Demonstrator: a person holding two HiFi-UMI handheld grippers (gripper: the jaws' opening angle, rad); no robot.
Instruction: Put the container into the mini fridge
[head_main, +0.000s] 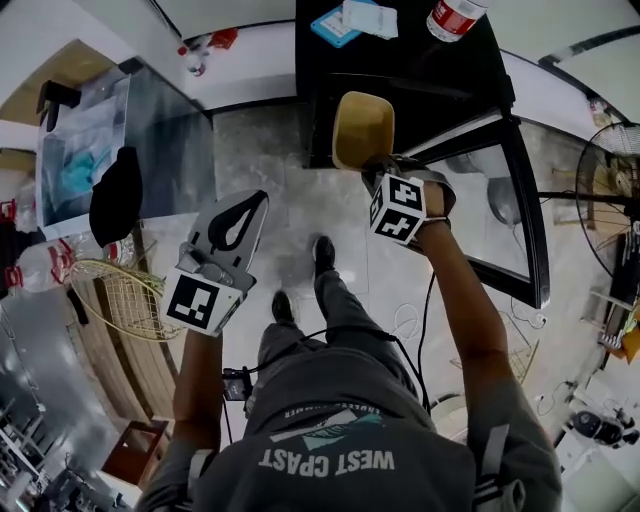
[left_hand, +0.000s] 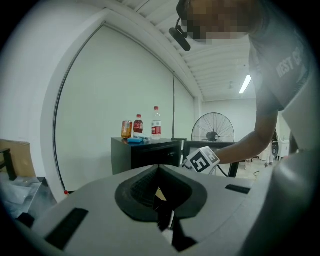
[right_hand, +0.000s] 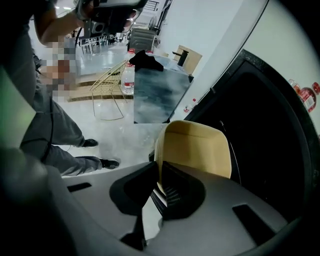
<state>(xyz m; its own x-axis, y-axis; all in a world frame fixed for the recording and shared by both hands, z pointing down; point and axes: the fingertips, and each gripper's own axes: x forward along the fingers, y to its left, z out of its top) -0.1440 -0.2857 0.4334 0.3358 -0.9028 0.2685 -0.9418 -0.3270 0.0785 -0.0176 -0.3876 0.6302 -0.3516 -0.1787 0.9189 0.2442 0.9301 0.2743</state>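
A tan, tub-shaped container (head_main: 362, 128) hangs tilted in front of the black mini fridge (head_main: 400, 80), at its dark open front. My right gripper (head_main: 375, 172) is shut on the container's near rim. In the right gripper view the rim of the container (right_hand: 195, 147) sits between the jaws of my right gripper (right_hand: 159, 182), with the fridge's dark inside (right_hand: 270, 125) just beyond. My left gripper (head_main: 252, 205) hangs lower left over the floor, away from the fridge. The jaws of my left gripper (left_hand: 161, 205) are shut with nothing in them.
The fridge's glass door (head_main: 520, 220) stands open to the right. Bottles (head_main: 455, 15) and a blue item (head_main: 335, 22) sit on top of the fridge. A fan (head_main: 610, 200) stands far right. At left are a grey table (head_main: 175, 130) and a wire basket (head_main: 115, 295).
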